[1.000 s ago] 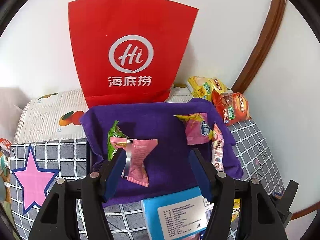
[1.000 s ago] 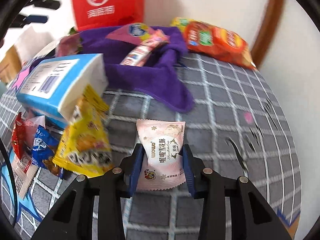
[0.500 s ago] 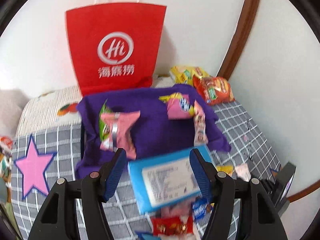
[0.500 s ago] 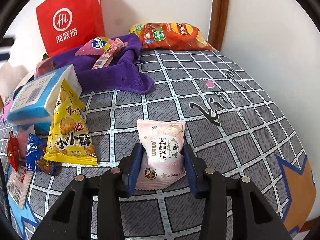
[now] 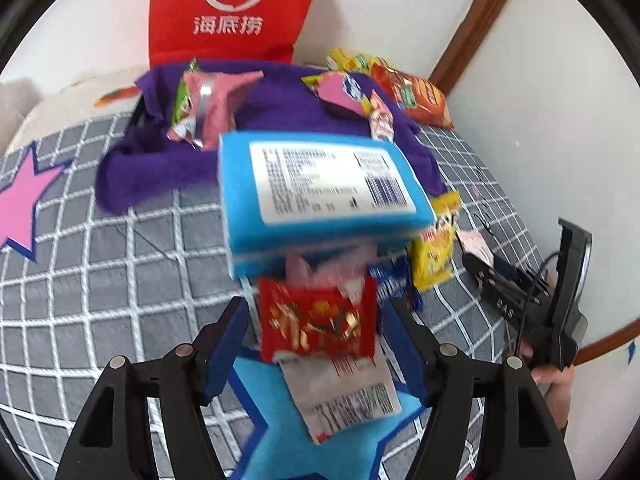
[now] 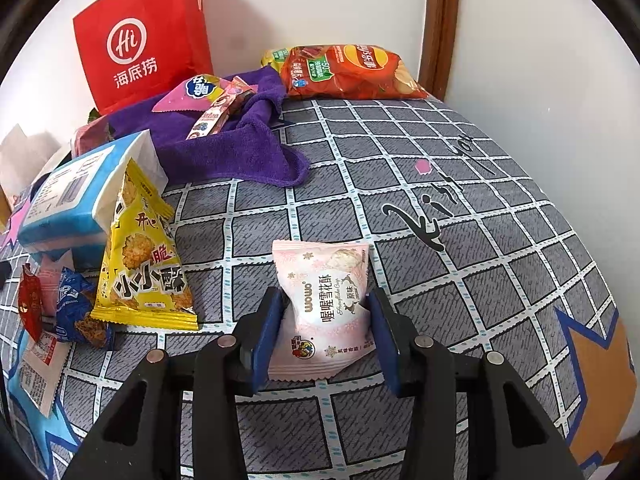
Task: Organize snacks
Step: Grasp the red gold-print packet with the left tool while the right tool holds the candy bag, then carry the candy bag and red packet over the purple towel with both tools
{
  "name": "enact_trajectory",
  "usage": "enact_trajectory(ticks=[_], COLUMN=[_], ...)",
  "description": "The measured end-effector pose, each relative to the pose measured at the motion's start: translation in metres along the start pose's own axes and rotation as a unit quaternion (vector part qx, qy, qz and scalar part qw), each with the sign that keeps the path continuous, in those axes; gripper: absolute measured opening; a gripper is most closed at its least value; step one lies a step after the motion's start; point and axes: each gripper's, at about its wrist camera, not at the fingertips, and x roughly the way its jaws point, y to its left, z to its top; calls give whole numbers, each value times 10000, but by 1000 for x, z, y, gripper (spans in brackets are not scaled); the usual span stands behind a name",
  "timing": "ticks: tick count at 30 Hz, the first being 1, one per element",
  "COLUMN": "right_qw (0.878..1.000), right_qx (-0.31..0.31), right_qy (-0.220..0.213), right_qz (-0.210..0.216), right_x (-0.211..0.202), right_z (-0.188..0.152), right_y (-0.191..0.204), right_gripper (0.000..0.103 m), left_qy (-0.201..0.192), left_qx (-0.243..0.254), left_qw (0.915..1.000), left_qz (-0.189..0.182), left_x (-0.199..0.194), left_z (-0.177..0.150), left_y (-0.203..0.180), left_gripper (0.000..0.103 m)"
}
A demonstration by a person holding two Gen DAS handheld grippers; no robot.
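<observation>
Both grippers' jaws opening: left gripper (image 5: 316, 344) around red packet (image 5: 318, 322), right gripper (image 6: 326, 336) around pink packet (image 6: 326, 304).

A: Sheet (image 6: 400, 184) grey, white grid, pink and blue stars. Cloth (image 6: 224, 152) solid purple.
B: Bag (image 6: 140, 36) red, white logo. Front packet (image 6: 326, 308) pale pink, snowflakes. Triangle pack (image 6: 142, 256) yellow.

- Looks like a bedroom in a home.
- Soft grey grid-patterned bedsheet with printed stars (image 6: 440, 184), bulging like a mattress.
- Pushed into a corner of plain white walls (image 6: 540, 60) with a brown wooden trim strip (image 6: 440, 20).
- Red paper shopping bag with white logo (image 6: 140, 40) leaning against the wall.
- Crumpled purple cloth (image 6: 240, 148) and loose snack packets scattered on the bedding.
</observation>
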Motion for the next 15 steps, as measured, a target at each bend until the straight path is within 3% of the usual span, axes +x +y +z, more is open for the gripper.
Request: enact_trajectory(ticks=[15], right_qw=[10000], right_qx=[-8], right_qy=[7], right_qz=[32], right_x=[1], right_z=[0], right_y=[1], right_gripper=[49], left_qy=[302], left_qx=[-119], left_qw=[9993], left_qz=[193], left_x=[40], left_z=[-3], left_y=[-4], left_gripper=[72])
